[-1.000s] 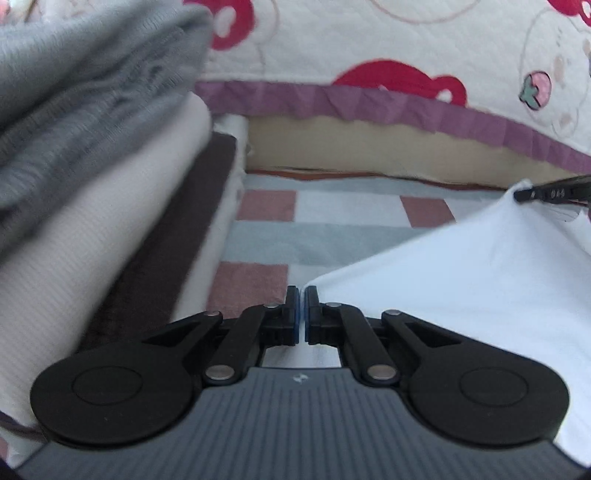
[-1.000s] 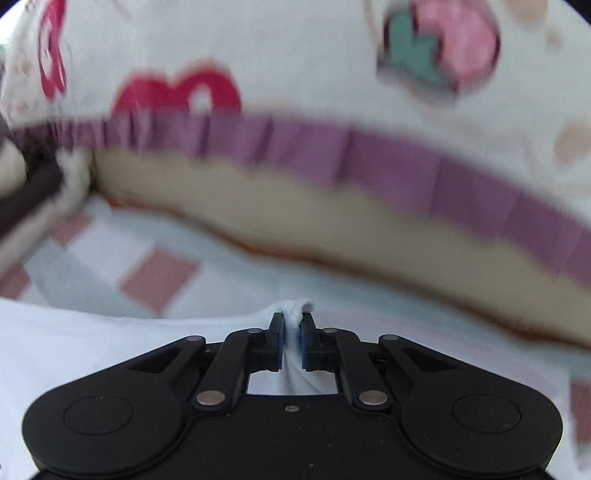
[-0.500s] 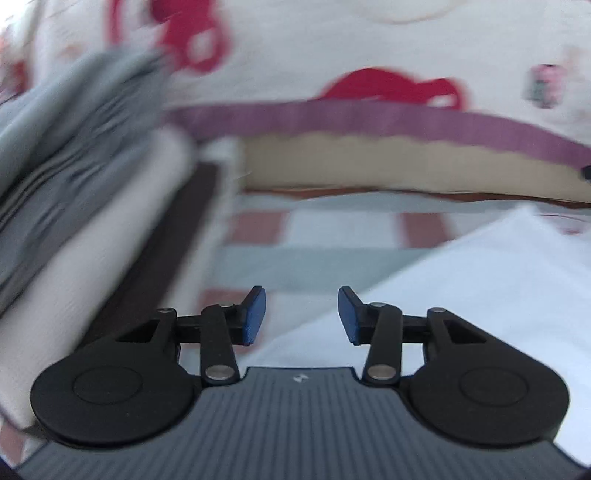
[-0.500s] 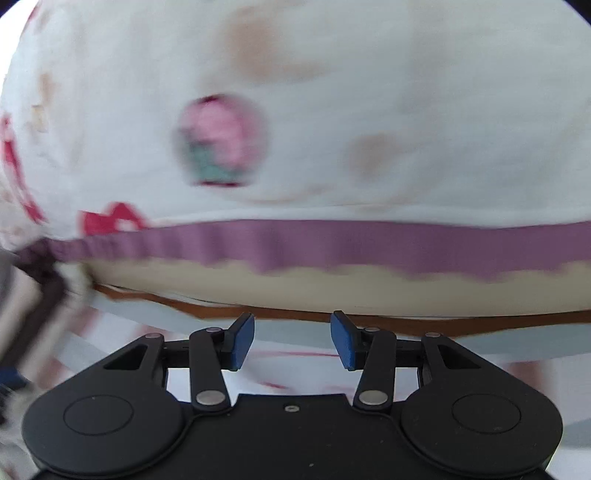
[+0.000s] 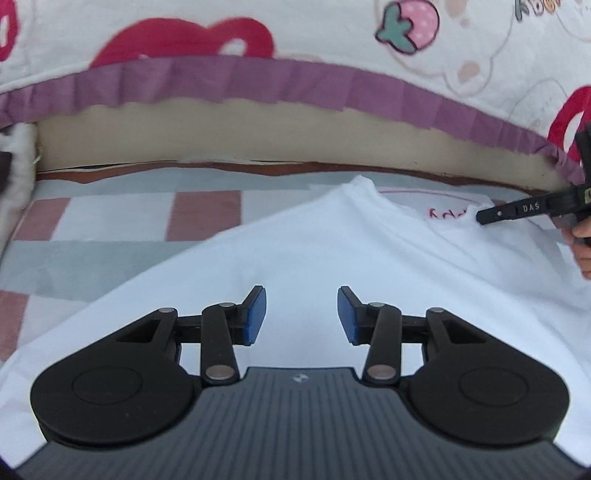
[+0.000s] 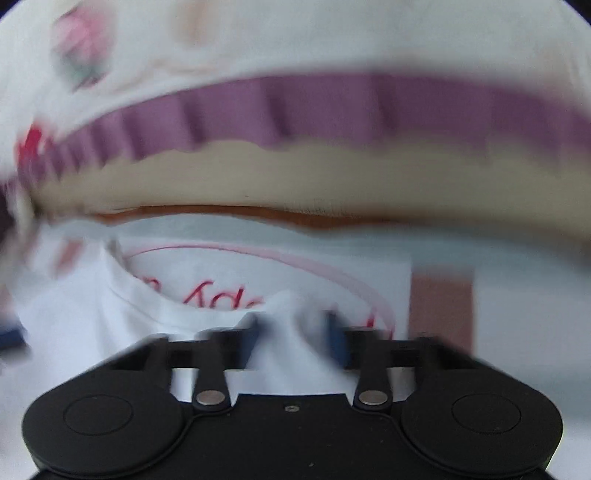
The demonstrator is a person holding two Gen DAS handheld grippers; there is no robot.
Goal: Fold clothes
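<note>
The left claw (image 5: 301, 314) hovers with blue pads apart over the smooth white shirt (image 5: 332, 266). The right claw (image 6: 291, 334), also apart, straddles a raised fold beside the ribbed collar (image 6: 122, 291) on the checked sheet (image 5: 110, 236).

Bed with a checked sheet, a white shirt spread on it

The bed (image 5: 110, 236) wears a sheet of pale grey, white and dusty-pink squares. A white shirt (image 5: 295, 258) lies flat on it, its collar with red lettering toward the far edge. Behind, a beige strip meets a white quilt (image 5: 332, 33) with a purple ruffle and strawberry prints.
</note>
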